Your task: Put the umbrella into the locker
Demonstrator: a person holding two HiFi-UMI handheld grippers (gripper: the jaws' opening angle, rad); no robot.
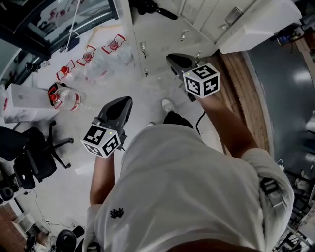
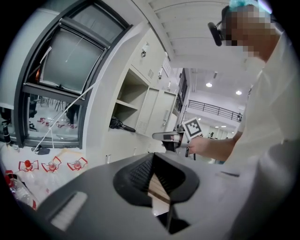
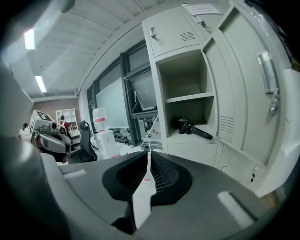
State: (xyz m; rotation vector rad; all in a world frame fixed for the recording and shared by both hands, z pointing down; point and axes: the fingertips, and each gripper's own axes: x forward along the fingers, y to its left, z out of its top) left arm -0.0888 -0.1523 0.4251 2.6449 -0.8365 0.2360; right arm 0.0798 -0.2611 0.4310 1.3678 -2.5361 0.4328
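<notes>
A folded black umbrella point(image 3: 192, 127) lies on the lower shelf of the open locker compartment point(image 3: 185, 101), its handle pointing out to the right. The left gripper view shows the umbrella point(image 2: 121, 124) on that same shelf, and the head view has it point(image 1: 152, 7) at the top edge. The locker door point(image 3: 243, 84) stands swung open. My right gripper point(image 3: 149, 154) is shut and empty, well back from the compartment; the head view has it point(image 1: 172, 59) in front of the lockers. My left gripper point(image 1: 125, 101) hangs lower and further left, also shut and empty point(image 2: 153, 157).
Packs of water bottles point(image 1: 88, 56) with red labels and a loose bottle point(image 1: 66, 98) lie on the floor at the left. A white box point(image 1: 27, 101) and a black office chair point(image 1: 29, 152) stand further left. A wooden floor strip point(image 1: 241, 83) runs along the right.
</notes>
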